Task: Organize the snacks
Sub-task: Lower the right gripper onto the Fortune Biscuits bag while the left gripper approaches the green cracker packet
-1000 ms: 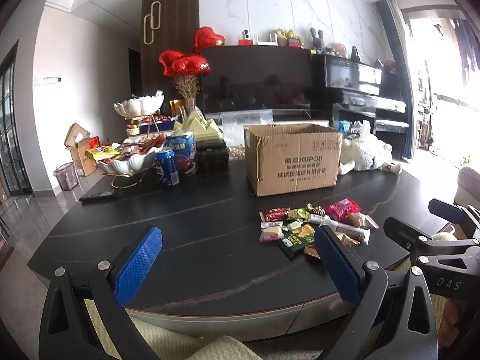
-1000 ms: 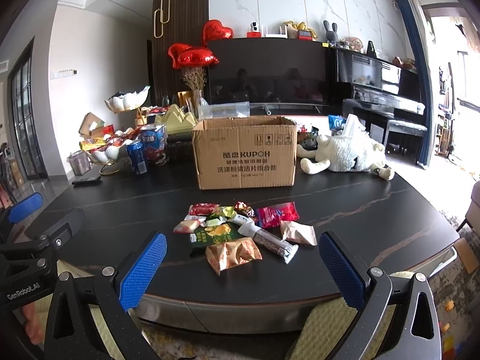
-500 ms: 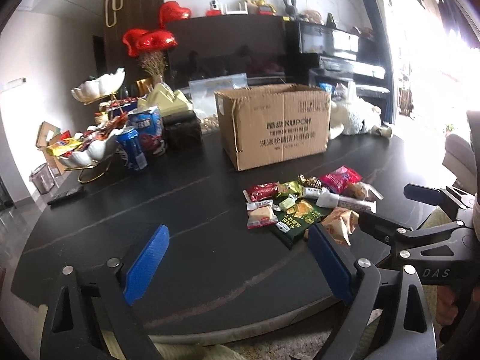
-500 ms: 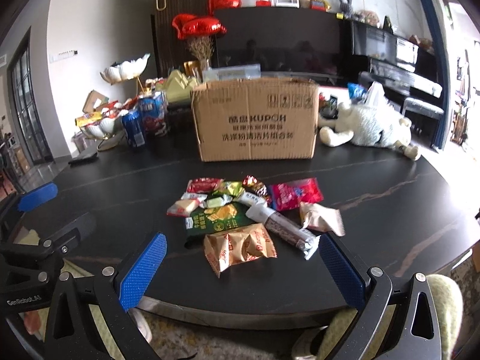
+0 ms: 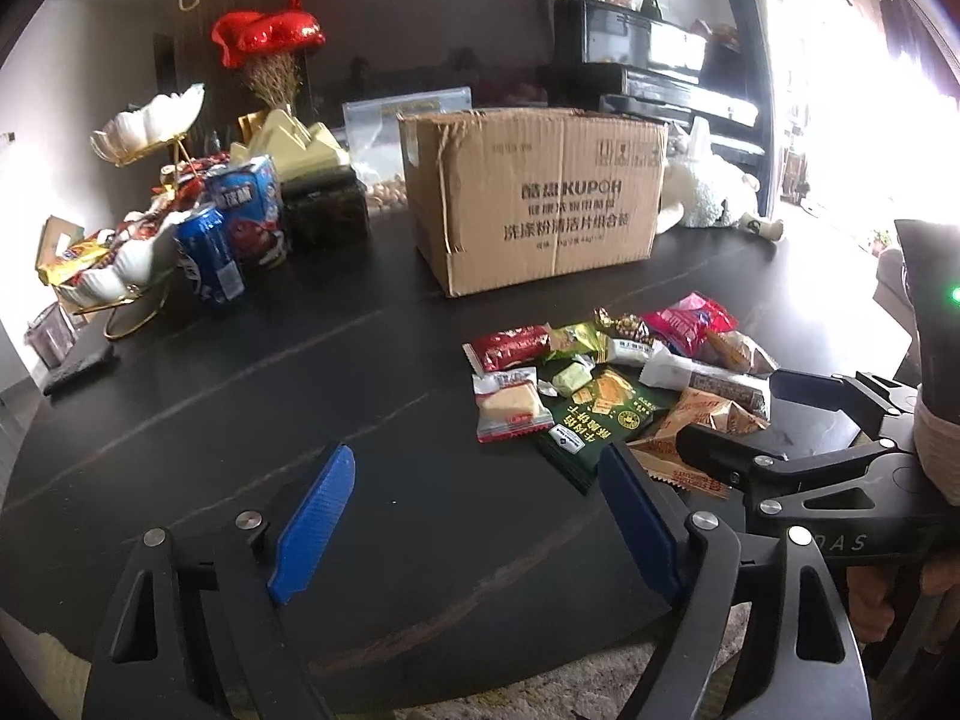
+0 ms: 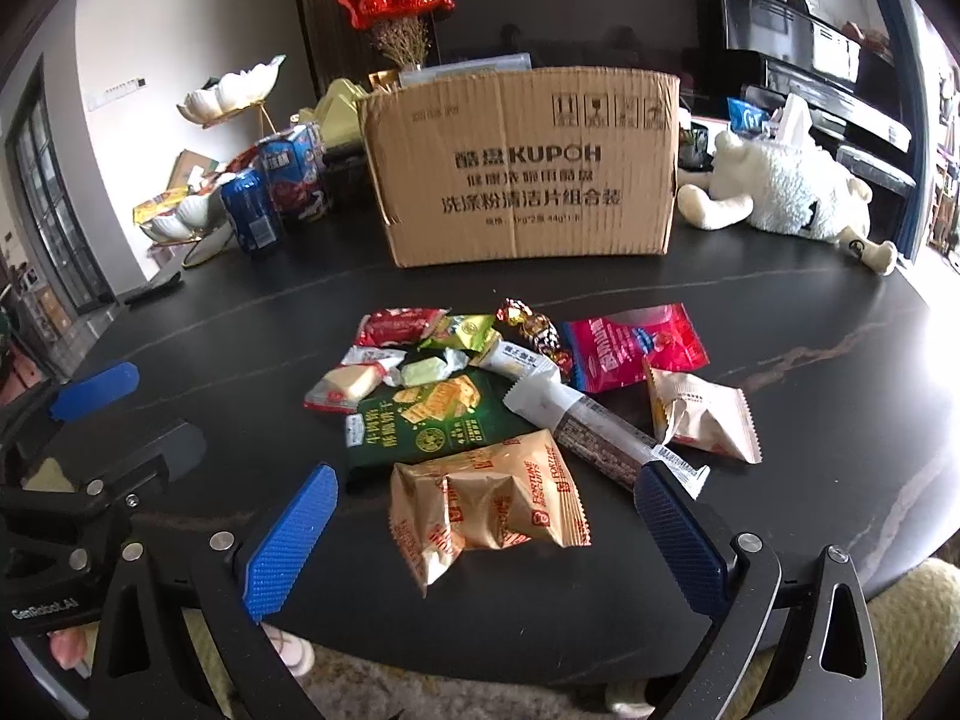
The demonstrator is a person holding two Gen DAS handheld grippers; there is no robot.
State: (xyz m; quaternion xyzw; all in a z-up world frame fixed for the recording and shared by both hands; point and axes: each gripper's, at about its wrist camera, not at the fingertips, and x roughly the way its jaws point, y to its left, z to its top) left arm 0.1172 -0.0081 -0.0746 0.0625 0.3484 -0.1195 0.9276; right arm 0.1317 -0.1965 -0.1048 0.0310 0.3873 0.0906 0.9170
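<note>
Dark table (image 6: 810, 360): KUPOH box (image 6: 522, 168), seemingly "Fortune Biscuits" packet (image 6: 486, 510); left jaws closing empty, right jaws released.

Daylight floods in from the window (image 5: 852, 90) on the right of my left wrist view and blows out to pure white there — no detail left in it. The dark worktop (image 5: 300, 372) picks up a soft sheen, and the snack wrappers (image 6: 486, 516) glint but stay sharp and readable. Both views bend hard at the rim, with black corners around the fisheye circle. I see little motion blur; the far wall sits dimmer, and the left side of the room looks washed-out
</note>
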